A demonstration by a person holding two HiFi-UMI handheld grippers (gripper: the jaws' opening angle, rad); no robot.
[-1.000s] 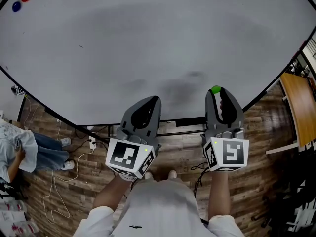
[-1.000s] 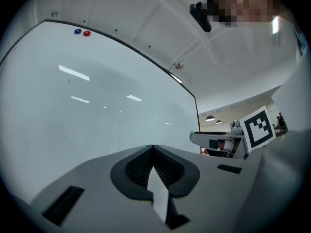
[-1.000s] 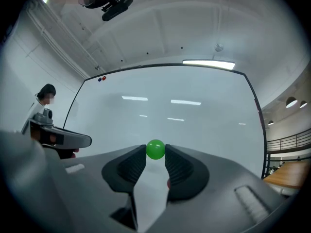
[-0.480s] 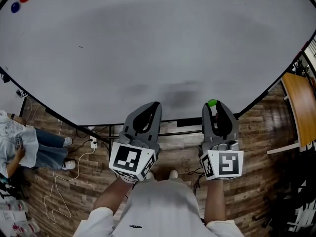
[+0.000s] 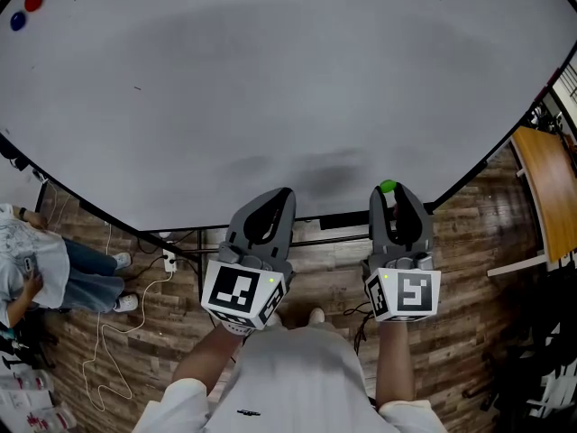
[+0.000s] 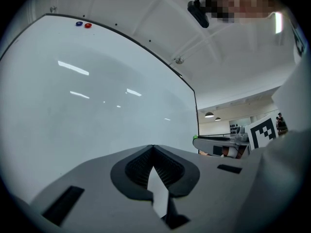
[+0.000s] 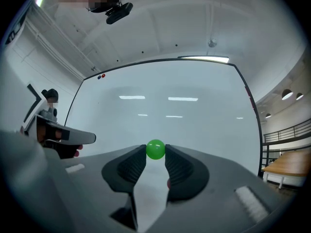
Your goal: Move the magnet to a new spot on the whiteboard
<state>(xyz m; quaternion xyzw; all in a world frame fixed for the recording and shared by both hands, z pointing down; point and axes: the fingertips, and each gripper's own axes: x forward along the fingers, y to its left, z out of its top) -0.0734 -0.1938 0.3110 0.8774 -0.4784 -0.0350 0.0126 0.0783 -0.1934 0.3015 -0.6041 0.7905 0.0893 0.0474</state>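
Whiteboard (image 5: 270,88) filled most of the head view. Left tool (image 6: 153,147) was closed on nothing, jaws meeting tip to tip; right tool (image 7: 155,154) pinched the green magnet (image 7: 155,149) between its jaw tips, near the board's lower edge. Red magnet (image 5: 33,1) and blue magnet (image 5: 17,21) sat side by side at the board's upper-left corner.

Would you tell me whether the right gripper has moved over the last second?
Yes: the right gripper, shut on the green magnet, has drawn back toward the lower edge of the whiteboard.
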